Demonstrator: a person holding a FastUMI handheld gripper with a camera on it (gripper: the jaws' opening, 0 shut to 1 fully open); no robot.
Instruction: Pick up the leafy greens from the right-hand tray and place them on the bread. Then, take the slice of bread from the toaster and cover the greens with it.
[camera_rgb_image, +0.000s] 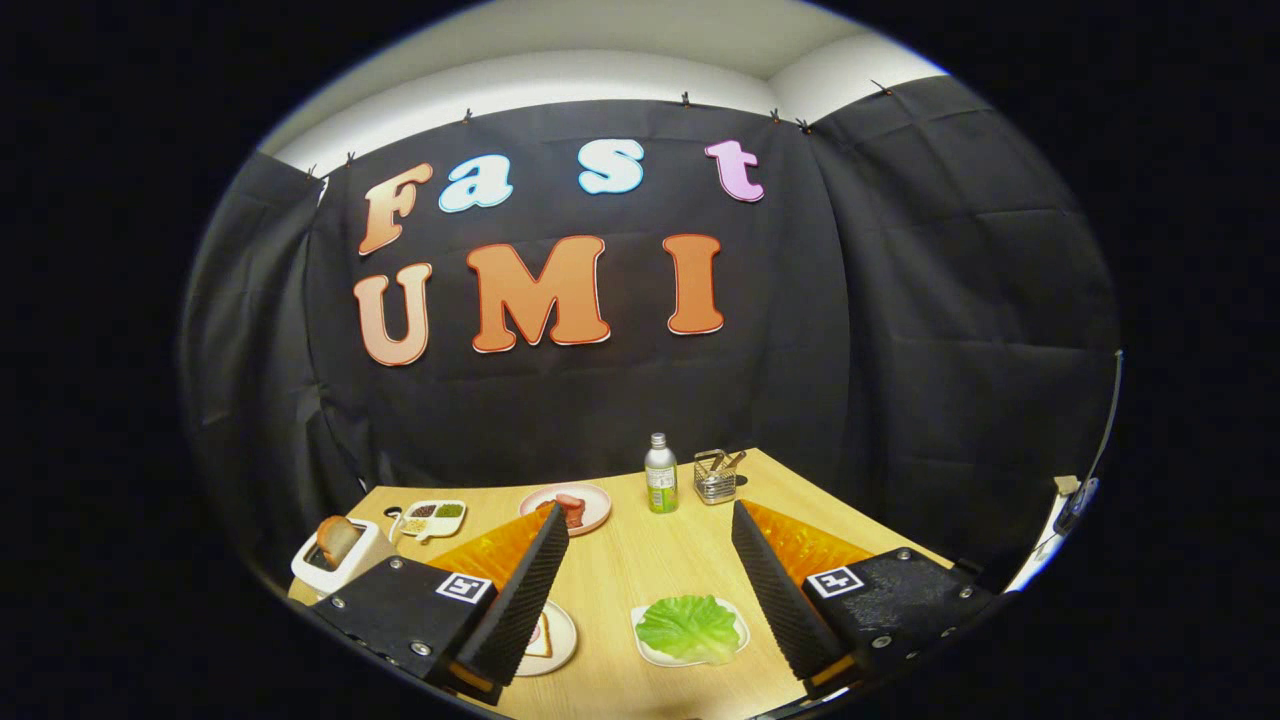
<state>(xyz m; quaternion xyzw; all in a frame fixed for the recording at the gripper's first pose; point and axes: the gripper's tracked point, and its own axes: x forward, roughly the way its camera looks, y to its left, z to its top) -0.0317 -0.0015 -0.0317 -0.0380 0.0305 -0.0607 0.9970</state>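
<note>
In the gripper view, the hand-held gripper (648, 585) is held above the wooden tabletop (640, 560), and its two fingers (525, 600) stand wide apart with nothing between their pads. The leafy greens (690, 626) lie on a small white tray (742, 634) near the camera, in the gap between the two fingers but closer to the right one, and lower than the fingers; the greens touch neither finger. To the left of the tray, a white plate (563, 640) with a slice of bread (540, 640) on it is partly hidden behind the left finger. Further left, at the near left corner of the tabletop, a white toaster (335, 565) holds a second bread slice (338, 540), which stands upright in its slot and rises above the top. Far beyond the fingers, a pink plate (592, 512) carries some reddish food (568, 508); what it is I cannot tell. To its left is a white divided dish (432, 520) with small dark and green contents in its compartments. To the right of the pink plate stands a bottle (660, 474) with a green label, and just beside it a small clear holder (716, 477) with a few thin sticks inside.
</note>
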